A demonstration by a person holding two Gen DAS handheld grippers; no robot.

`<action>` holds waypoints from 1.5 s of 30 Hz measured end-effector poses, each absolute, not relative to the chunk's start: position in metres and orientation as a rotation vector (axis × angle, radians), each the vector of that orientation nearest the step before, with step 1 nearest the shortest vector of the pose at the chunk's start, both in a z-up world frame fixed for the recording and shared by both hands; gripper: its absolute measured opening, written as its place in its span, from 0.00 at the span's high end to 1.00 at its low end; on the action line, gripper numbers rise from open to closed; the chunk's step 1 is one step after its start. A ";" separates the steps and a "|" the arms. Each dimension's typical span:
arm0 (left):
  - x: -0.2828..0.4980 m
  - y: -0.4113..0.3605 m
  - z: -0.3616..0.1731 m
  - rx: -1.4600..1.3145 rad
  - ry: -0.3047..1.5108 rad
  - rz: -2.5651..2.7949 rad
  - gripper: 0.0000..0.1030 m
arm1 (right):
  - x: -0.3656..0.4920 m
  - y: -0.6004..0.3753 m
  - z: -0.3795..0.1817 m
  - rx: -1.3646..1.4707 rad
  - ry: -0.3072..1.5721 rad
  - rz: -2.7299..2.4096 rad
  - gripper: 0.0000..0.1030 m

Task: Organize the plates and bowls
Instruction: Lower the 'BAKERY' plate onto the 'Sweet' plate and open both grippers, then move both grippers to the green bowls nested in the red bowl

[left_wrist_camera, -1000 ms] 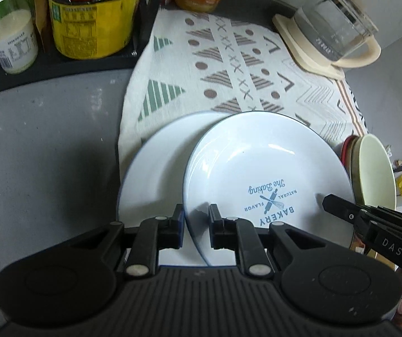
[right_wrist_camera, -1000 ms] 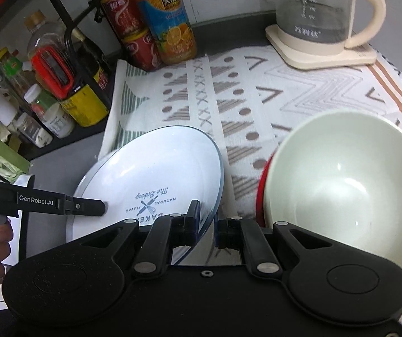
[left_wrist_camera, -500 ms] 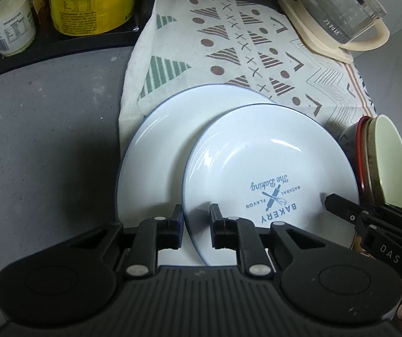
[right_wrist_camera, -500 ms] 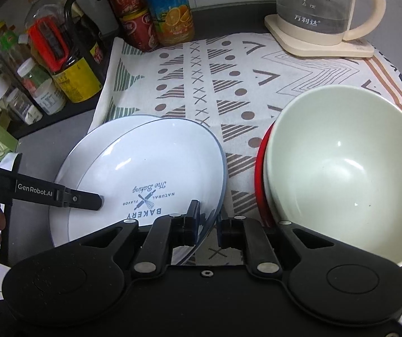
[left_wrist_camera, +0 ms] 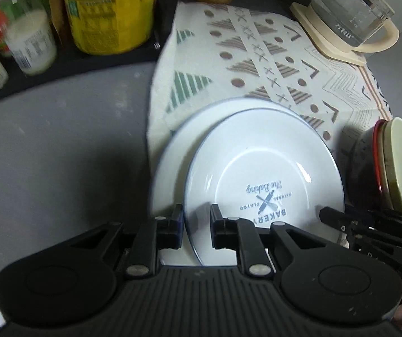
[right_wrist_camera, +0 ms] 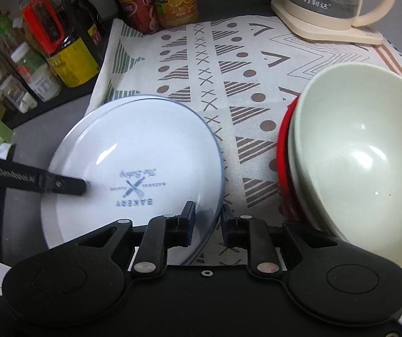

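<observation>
I can't see most of the bottom plate (left_wrist_camera: pixel 172 154); the plate with blue writing (left_wrist_camera: pixel 265 179) lies on it and covers it. The red bowl (right_wrist_camera: pixel 283 151) hides behind the pale green bowl (right_wrist_camera: pixel 361 157), so only its rim shows. The jars (left_wrist_camera: pixel 29 42) on the shelf are blurry, and I can't read their labels. The kettle (right_wrist_camera: pixel 330 0) is cut off at the top edge.

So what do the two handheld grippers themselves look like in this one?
Both are matte black plastic. Each has two rounded lobes, linkage bars with silver pivot pins, and short blocky fingers. The left gripper has a ribbed body and a white GenRobot.AI marking along its side. The right gripper has a smooth body with a small centre screw. No cables or sleeves show.
</observation>
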State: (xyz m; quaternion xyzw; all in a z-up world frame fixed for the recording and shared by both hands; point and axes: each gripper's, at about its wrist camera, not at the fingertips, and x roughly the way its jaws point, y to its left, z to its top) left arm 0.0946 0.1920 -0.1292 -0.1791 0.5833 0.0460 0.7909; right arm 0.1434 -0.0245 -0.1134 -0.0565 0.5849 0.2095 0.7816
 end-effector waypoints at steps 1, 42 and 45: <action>0.094 0.195 -0.126 -0.391 1.241 0.099 0.85 | 0.143 -0.023 -0.114 -0.120 1.265 0.453 0.75; 0.143 0.095 -0.066 -0.170 1.089 -0.193 0.21 | 0.143 -0.140 -0.022 0.140 0.976 0.127 0.12; 0.147 0.084 -0.067 -0.156 1.090 -0.225 0.21 | 0.137 -0.150 -0.022 0.153 0.977 0.090 0.10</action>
